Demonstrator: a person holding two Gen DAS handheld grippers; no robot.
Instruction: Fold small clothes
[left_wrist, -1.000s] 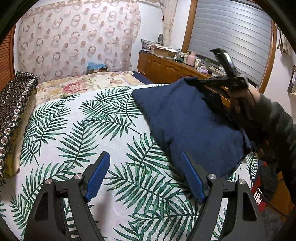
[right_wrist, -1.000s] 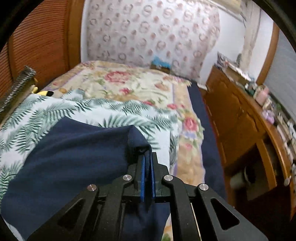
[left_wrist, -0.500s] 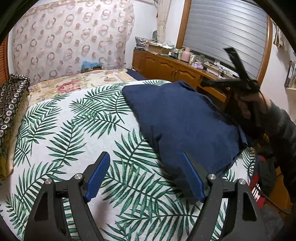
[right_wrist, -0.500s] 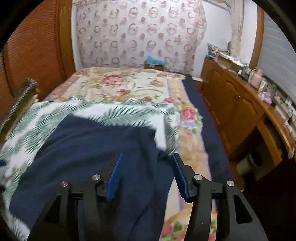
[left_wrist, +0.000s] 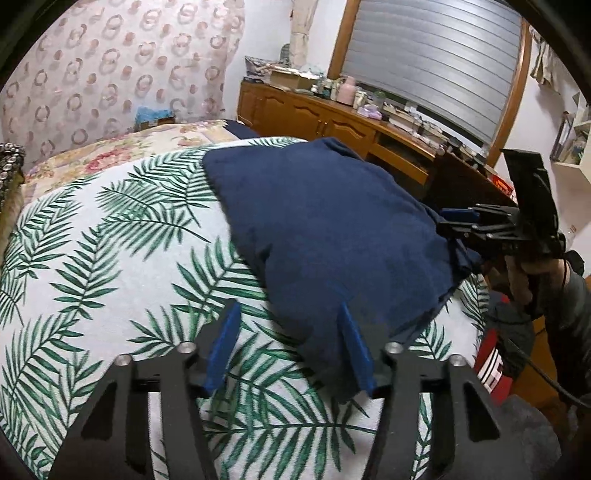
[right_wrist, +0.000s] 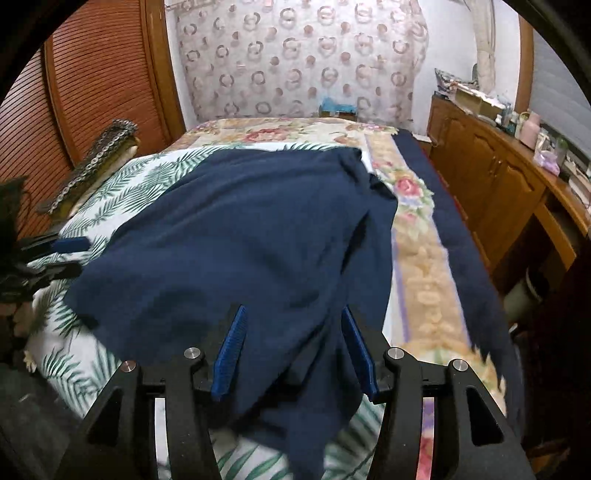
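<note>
we have just released the navy garment (right_wrist: 236, 236) from our right gripper (right_wrist: 293, 347), now spread like our empty left gripper (left_wrist: 288, 347), leaving it folded on the palm-print bedspread (left_wrist: 110, 258), ready for the next fold.

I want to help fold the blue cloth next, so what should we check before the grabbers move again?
1. Left gripper open: ok, its jaws stand apart.
2. Right gripper open: ok, jaws apart with cloth between them, not pinched.
3. Navy cloth lying on the palm-leaf blanket: ok.
4. Cloth flat and smooth: not ok, it is rumpled along the right edge and its near end droops.
5. Left gripper lined up with the near edge: ok, one finger overlaps the hem.
6. Which garment this is, and its corners: cannot tell.
</note>
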